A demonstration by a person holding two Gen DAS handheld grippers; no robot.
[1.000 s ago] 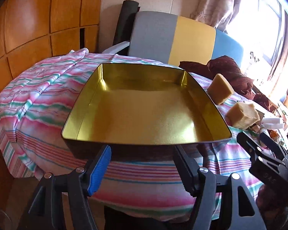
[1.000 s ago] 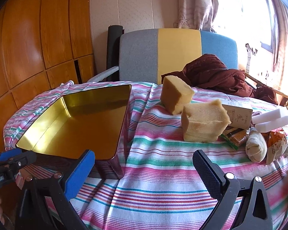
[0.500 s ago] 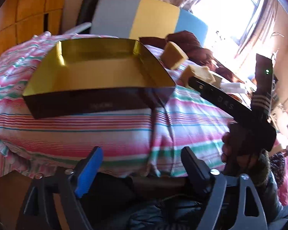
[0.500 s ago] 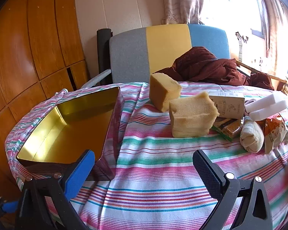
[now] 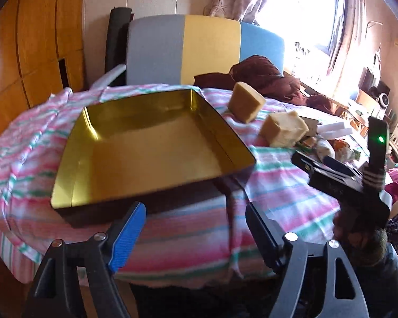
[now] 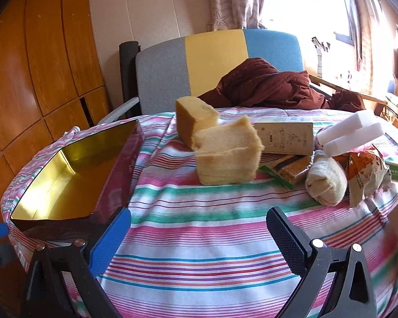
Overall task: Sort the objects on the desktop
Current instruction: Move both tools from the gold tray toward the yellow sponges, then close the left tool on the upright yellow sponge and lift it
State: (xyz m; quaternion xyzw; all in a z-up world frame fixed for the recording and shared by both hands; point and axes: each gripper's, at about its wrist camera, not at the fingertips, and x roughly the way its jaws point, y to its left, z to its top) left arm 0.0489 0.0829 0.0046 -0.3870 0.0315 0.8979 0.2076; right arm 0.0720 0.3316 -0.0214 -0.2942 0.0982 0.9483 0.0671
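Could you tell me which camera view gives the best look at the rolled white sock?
The right wrist view: the rolled white sock lies in plain sight on the striped cloth, beside the orange packet. In the left wrist view it is only a small blurred patch behind the right gripper.

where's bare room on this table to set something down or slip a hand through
Bare cloth lies in front of the pale sponge, between the gold tin and the rolled sock. The tin's inside is also empty. It is crowded at the right: the carton, snack packets and white foam blocks touch or overlap. Both hand-held grippers are open, holding nothing.
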